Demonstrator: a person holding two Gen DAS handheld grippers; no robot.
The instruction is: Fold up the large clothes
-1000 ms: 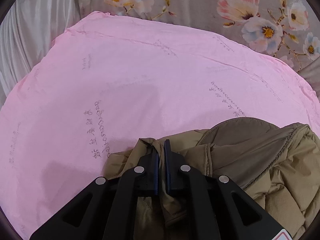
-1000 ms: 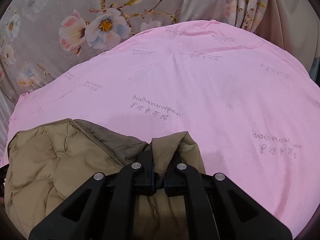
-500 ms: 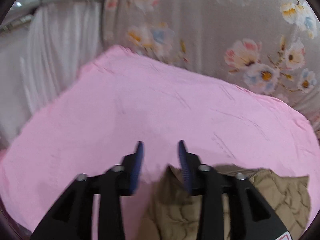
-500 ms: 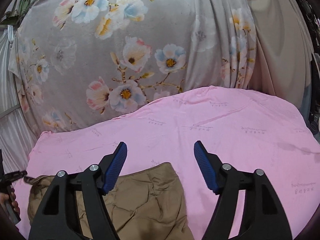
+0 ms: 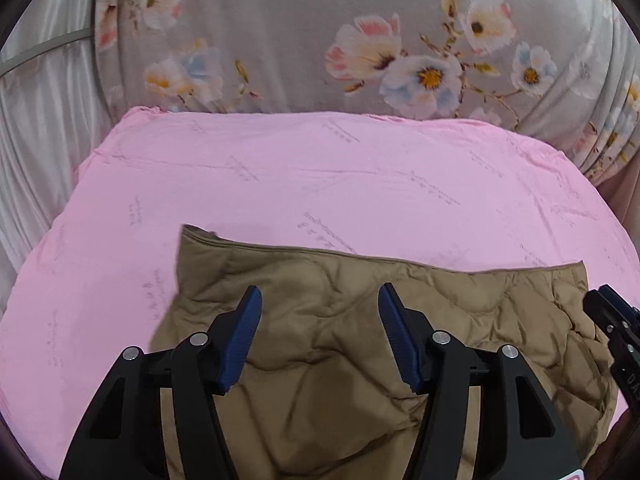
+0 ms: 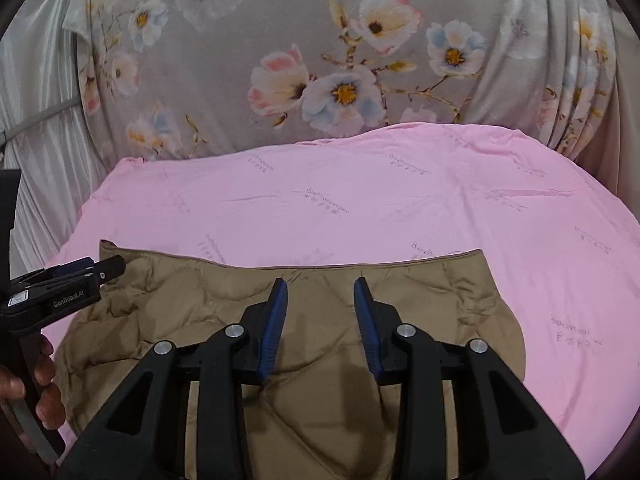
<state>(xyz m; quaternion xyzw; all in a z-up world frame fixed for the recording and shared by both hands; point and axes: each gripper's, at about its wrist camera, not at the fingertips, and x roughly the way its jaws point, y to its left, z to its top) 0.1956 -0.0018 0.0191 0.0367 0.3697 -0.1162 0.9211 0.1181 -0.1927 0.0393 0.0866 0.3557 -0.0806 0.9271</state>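
Observation:
A tan quilted jacket (image 5: 340, 320) lies folded flat on the pink sheet (image 5: 320, 176), its straight far edge running left to right. It also shows in the right wrist view (image 6: 320, 300). My left gripper (image 5: 320, 300) is open and empty, held above the jacket's left half. My right gripper (image 6: 320, 292) is open and empty above the jacket's right half. The right gripper's tip shows at the right edge of the left wrist view (image 5: 612, 320). The left gripper shows at the left of the right wrist view (image 6: 68, 284), held by a hand.
The pink sheet (image 6: 400, 200) covers a bed-like surface that extends beyond the jacket on the far side, left and right. A grey floral cloth (image 5: 360, 40) hangs behind it. Pale pleated curtains (image 5: 40, 120) hang at the left.
Both grippers were shut on the jacket's edge one second ago. They opened, let the jacket go and drew back and up. The jacket now lies flat on the sheet.

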